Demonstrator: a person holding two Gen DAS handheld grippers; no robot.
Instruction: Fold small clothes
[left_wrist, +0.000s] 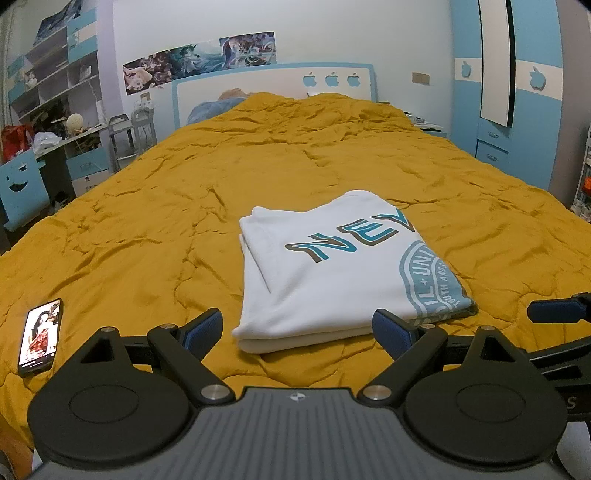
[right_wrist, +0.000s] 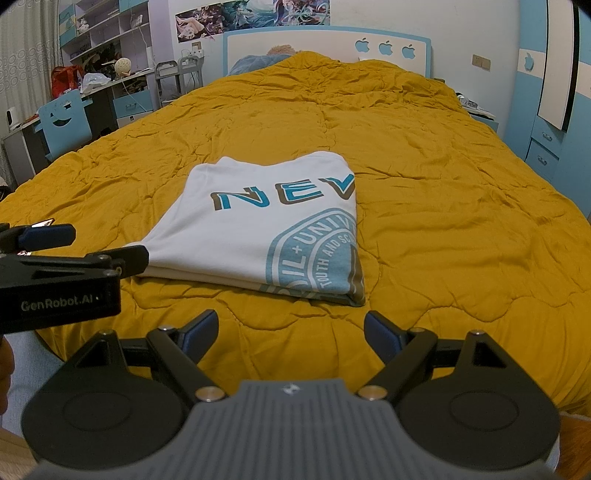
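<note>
A white T-shirt with blue print lies folded into a neat rectangle on the mustard quilt; it also shows in the right wrist view. My left gripper is open and empty, just short of the shirt's near edge. My right gripper is open and empty, a little short of the shirt's near right corner. The left gripper shows at the left of the right wrist view, open, beside the shirt's left corner. A right fingertip shows at the right edge of the left wrist view.
A phone with a lit screen lies on the quilt at the near left. A blue and white headboard stands at the far end. A desk with a blue chair is at the left, a wardrobe at the right.
</note>
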